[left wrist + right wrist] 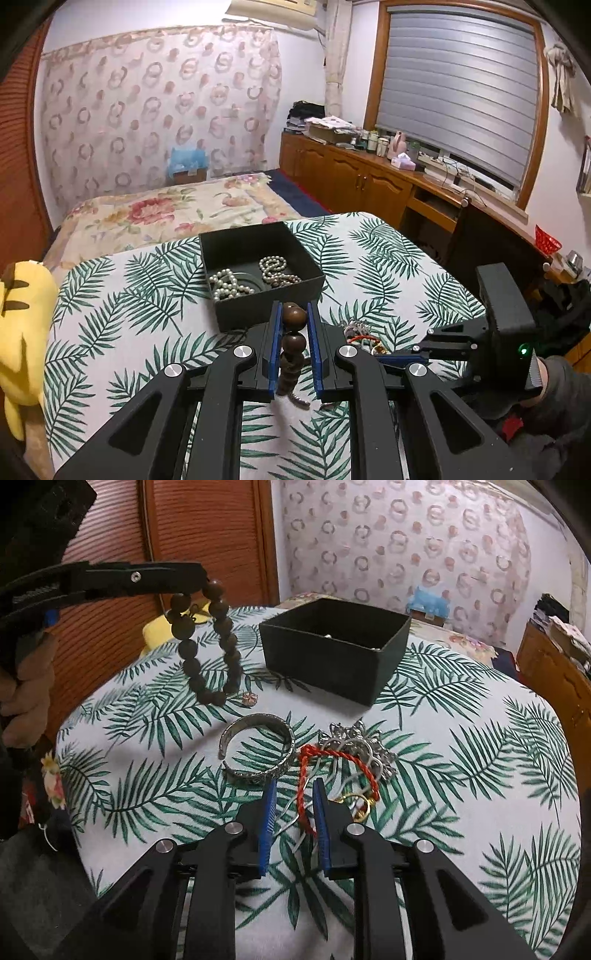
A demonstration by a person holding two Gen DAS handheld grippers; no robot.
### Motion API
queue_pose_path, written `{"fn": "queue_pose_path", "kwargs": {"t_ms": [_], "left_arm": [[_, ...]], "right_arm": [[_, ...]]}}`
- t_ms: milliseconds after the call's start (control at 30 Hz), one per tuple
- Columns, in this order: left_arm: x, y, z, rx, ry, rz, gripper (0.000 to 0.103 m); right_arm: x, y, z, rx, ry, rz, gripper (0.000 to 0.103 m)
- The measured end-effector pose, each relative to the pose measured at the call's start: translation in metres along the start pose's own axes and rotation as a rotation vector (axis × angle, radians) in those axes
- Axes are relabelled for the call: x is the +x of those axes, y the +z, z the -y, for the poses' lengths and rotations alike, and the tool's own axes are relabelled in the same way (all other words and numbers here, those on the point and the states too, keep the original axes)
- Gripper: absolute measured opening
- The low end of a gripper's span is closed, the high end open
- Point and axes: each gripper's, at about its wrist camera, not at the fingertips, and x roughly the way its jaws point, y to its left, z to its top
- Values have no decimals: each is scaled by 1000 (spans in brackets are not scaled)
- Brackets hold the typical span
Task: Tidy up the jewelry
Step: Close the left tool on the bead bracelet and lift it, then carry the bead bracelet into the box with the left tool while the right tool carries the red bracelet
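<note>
My left gripper (293, 317) is shut on a brown wooden bead bracelet (294, 343) and holds it above the table, just short of the black box (258, 271). The box holds pearl strands (231, 286). In the right wrist view the bracelet (208, 646) hangs from the left gripper (205, 581), left of the box (332, 653). My right gripper (293, 794) is open, its fingers either side of a red cord bracelet (334, 764). A silver cuff (258, 755), a silver ornament (365, 747) and a gold ring (360, 805) lie close by.
The table has a palm-leaf cloth (461, 775). A small flower-shaped piece (249, 698) lies near the hanging beads. A yellow plush toy (22, 325) sits at the table's left edge. A bed (166, 210) and wooden cabinets (351, 177) stand beyond.
</note>
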Motion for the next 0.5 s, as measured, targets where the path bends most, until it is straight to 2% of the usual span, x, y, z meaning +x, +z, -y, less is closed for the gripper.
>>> {"fn": "queue_pose_path", "kwargs": {"t_ms": [333,400,500], "left_arm": [[0,-3,-4,-4,-2,-1,12],[1,-3,-3,-4,-2,-2,12],[0,-3,-3,-4,-1,0,12]], "right_arm": [[13,3,-3,-60,-51,-58,11],[12,2,-3,-76,-62,-63,3],[10,1,-3,-80,-56,-62,3]]}}
